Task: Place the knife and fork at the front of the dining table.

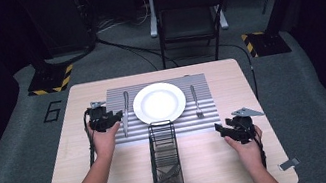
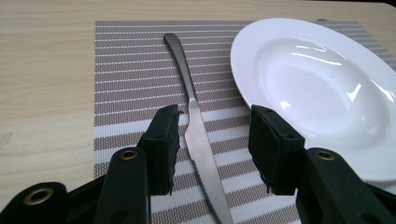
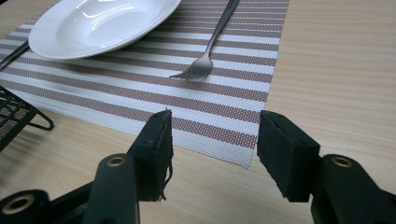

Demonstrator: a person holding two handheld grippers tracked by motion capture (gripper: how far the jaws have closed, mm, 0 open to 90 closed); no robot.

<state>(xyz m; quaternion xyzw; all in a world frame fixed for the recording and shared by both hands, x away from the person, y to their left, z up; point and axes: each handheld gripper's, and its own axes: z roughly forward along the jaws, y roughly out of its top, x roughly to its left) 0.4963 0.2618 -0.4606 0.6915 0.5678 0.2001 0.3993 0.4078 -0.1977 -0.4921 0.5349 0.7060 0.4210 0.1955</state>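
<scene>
A striped placemat [image 1: 200, 85] carries a white plate [image 1: 159, 102] in its middle, a knife [image 1: 125, 113] to the plate's left and a fork [image 1: 195, 101] to its right. My left gripper [image 1: 115, 116] hovers at the knife's near end. In the left gripper view the gripper [image 2: 212, 144] is open, and the knife [image 2: 194, 126] lies flat on the mat between the jaws with neither pad touching it, the plate [image 2: 317, 88] to its right. My right gripper [image 1: 219, 128] stands open and empty over bare table by the mat's near right corner, the fork [image 3: 205, 60] ahead of it [image 3: 212, 149].
A black wire basket [image 1: 165, 159] stands at the table's front centre with a few pieces of cutlery in it; its corner [image 3: 14, 116] shows in the right gripper view. A folding chair [image 1: 188, 16] stands beyond the table's far edge.
</scene>
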